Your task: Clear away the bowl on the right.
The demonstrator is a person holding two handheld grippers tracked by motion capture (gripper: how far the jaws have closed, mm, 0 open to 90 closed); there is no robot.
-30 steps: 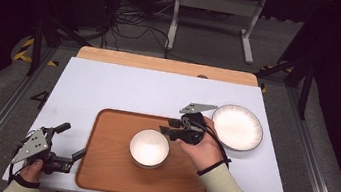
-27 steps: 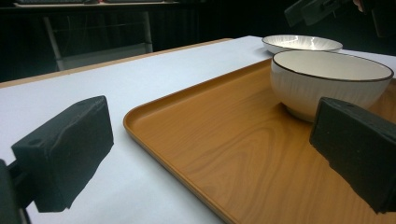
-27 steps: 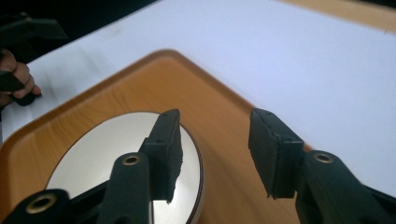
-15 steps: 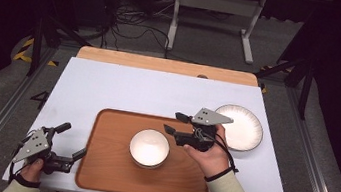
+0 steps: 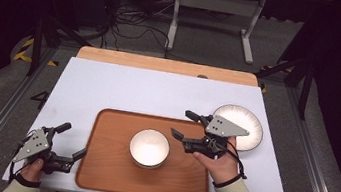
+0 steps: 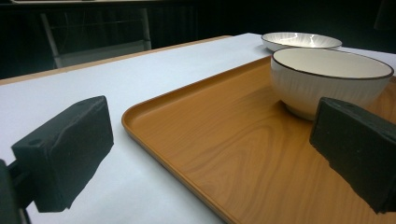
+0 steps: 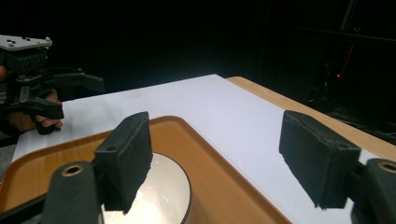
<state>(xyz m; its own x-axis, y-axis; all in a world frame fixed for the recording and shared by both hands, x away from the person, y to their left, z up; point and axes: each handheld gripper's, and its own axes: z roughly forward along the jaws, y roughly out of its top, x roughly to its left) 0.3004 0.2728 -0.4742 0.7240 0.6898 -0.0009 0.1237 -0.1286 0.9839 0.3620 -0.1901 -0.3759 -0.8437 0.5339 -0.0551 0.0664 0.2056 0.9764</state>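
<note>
A white bowl (image 5: 149, 147) stands in the middle of a wooden tray (image 5: 96, 176). My right gripper (image 5: 182, 123) hovers just right of the bowl, above the tray's right part, pointing left. It is open with nothing between its jaws. In the right gripper view the bowl (image 7: 159, 196) lies below the left jaw. My left gripper (image 5: 73, 140) rests on the table at the tray's left edge, open and empty. In the left gripper view the tray (image 6: 210, 140) and the bowl (image 6: 327, 79) lie ahead between the wide jaws.
A white plate (image 5: 247, 129) sits on the white table top (image 5: 124, 89) right of the tray, partly behind the right gripper's grey plate. A wooden strip (image 5: 163, 64) runs along the table's far edge. The left gripper (image 7: 74, 95) also appears far off in the right gripper view.
The right gripper has drawn back to the right from the bowl's rim, now over the tray's right part. The left gripper, bowl and plate have not moved.
</note>
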